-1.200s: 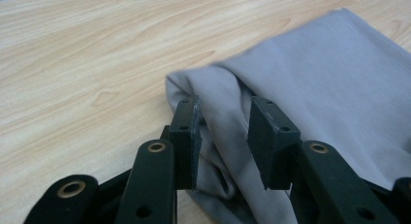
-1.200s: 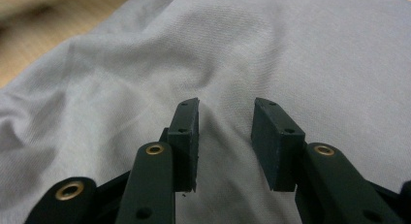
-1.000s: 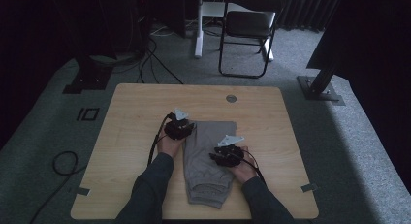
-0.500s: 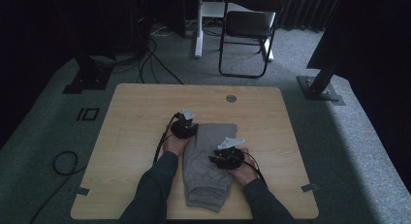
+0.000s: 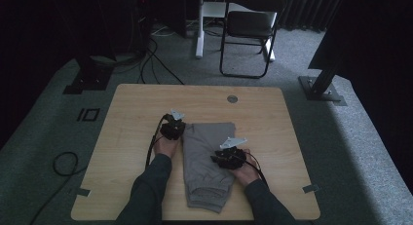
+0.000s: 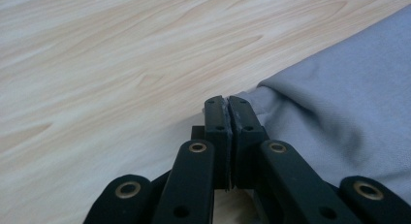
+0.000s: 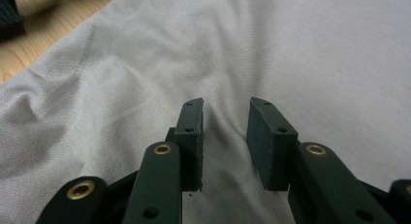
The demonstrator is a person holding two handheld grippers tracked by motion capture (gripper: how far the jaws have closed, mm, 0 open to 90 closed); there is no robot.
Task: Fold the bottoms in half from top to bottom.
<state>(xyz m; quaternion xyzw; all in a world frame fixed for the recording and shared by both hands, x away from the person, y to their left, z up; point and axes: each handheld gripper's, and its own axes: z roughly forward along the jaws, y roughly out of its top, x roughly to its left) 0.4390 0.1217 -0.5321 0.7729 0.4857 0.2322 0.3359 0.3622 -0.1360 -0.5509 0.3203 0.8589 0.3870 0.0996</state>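
**Operator A:** While the grey trousers [image 5: 207,157] lie folded at the middle of the table [image 5: 131,118], my left gripper [image 6: 227,100] has just clenched at their far left corner. Whether any cloth is caught between the pads, I cannot tell.

**Operator B:** And the right?

**Operator A:** My right gripper [image 7: 225,115] stands released over a wrinkle, jaws just narrowed, pads not pressing. If the left bit nothing, a lift leaves that corner behind. If the right closes shallow, it takes the top layer alone and the fold slides apart.
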